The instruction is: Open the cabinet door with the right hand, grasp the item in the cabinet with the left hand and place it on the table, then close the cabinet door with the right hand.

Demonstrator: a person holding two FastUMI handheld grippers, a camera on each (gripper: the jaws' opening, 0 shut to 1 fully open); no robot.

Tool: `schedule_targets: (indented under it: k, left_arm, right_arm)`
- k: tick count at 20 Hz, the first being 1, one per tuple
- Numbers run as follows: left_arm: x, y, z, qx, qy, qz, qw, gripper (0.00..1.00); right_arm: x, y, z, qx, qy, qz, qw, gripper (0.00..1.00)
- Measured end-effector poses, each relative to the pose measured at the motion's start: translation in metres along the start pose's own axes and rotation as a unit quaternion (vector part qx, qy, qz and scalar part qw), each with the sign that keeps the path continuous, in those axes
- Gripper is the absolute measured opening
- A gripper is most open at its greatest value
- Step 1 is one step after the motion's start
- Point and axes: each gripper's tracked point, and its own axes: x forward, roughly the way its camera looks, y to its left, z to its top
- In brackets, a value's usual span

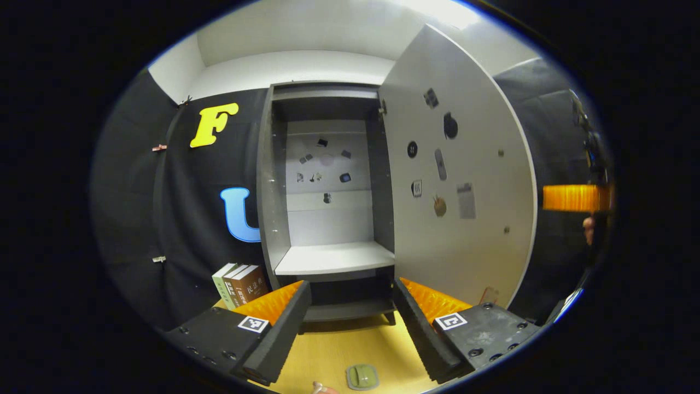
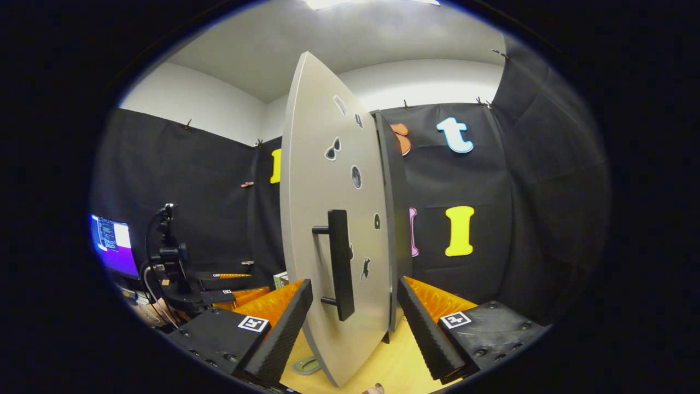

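The grey cabinet (image 1: 328, 180) stands with its door (image 1: 459, 180) swung wide to the right, and its white shelf (image 1: 333, 257) is bare. A small grey-green item (image 1: 362, 376) lies on the yellow table (image 1: 328, 350) in front of the cabinet, just below my left gripper (image 1: 350, 328), which is open and holds nothing. In the right gripper view the door (image 2: 333, 219) stands nearly edge-on. Its black handle (image 2: 340, 262) sits between the spread fingers of my right gripper (image 2: 353, 328), which is open and not pressing on it. The item (image 2: 306, 365) peeks out under the door.
Three books (image 1: 240, 284) stand left of the cabinet. The right gripper (image 1: 574, 198) shows beyond the door's edge. The left gripper (image 2: 219, 284), its cables and a monitor (image 2: 112, 243) lie to the left in the right gripper view. Black cloth walls surround the table.
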Motion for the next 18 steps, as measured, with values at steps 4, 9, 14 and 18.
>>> schedule_targets:
  k: [4, 9, 14, 18]
  left_arm:
    - [-0.024, 0.015, 0.028, -0.027, -0.005, 0.023, 0.999, 0.95]
    - [-0.052, 0.049, 0.036, -0.037, -0.002, 0.064, 0.997, 0.96]
    - [-0.048, 0.085, 0.044, -0.064, -0.011, 0.050, 0.997, 0.95]
    - [-0.031, 0.119, 0.053, -0.042, -0.018, 0.016, 0.999, 0.95]
  right_arm:
    - [0.012, 0.002, 0.001, 0.004, 0.007, 0.041, 0.999, 0.98]
    - [0.025, 0.008, -0.007, -0.008, 0.015, 0.067, 0.998, 0.96]
    - [0.034, 0.021, -0.009, -0.037, 0.018, 0.061, 0.997, 0.98]
    - [0.046, 0.060, -0.020, -0.032, 0.019, 0.034, 0.999, 0.97]
